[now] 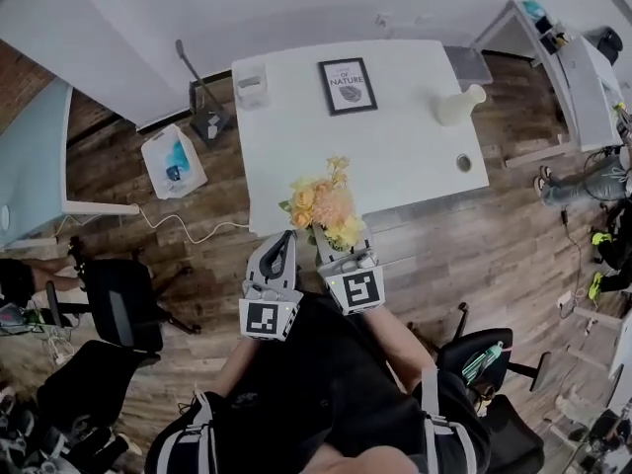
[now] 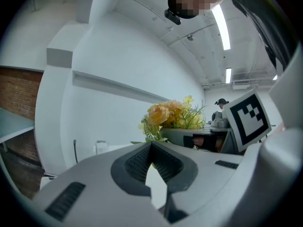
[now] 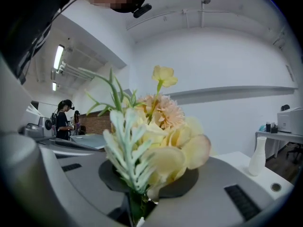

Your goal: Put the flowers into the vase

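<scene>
Closest to the person, both tools are held out side by side at the near edge of the white bench, each with its marker cube facing up. The left tongs are pressed together at the tips and carry nothing; in the left gripper view only the hollow behind the meeting tips shows light. Just to their right, the right tongs pinch the green stems of the flowers. In the right gripper view the stems run down between the pads. The bunch stands upright above them, with pale yellow and peach blooms, a silvery-green sprig in front and one small yellow bloom on top. From the left gripper view the same blooms rise just beyond the neighbouring tool.

The bunch hangs over the bench's near edge, held clear of the top. Farther on, towards the right far corner, the white vase stands on the bench, well apart from the flowers; it also appears small at the right of the right gripper view. A framed picture lies near the far edge.
</scene>
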A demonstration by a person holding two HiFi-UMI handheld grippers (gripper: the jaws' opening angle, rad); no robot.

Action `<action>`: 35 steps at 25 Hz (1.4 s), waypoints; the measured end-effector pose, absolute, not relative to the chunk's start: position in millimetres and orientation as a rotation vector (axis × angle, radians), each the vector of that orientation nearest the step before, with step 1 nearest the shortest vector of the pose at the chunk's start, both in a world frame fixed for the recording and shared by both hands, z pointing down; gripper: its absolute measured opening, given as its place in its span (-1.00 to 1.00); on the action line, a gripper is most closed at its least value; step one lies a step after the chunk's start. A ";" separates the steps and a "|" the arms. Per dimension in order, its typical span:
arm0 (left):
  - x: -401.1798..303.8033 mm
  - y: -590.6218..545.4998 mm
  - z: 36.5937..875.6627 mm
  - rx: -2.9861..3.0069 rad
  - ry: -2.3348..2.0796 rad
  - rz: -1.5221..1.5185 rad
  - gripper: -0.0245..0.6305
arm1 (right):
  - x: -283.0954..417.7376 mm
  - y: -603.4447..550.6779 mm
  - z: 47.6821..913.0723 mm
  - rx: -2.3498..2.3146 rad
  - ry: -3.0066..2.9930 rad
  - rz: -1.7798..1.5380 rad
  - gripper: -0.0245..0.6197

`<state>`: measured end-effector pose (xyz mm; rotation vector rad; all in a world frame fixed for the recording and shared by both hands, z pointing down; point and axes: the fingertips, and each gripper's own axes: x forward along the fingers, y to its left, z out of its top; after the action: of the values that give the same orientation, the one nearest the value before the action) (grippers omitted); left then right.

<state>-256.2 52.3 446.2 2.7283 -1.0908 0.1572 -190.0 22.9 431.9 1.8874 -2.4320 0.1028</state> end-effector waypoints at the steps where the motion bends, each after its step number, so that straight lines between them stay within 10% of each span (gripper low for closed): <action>1: -244.9 59.4 443.1 2.739 -1.107 0.157 -0.86 | -177.6 32.3 431.6 1.883 -2.435 0.100 -0.60; 35: 114.1 29.6 451.6 2.706 -0.978 0.059 -0.86 | 178.5 18.1 421.5 1.952 -2.287 0.090 -0.60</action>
<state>114.1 29.6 451.6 2.7057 -0.9778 0.0586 178.5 18.1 421.5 1.9524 -2.2871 0.0895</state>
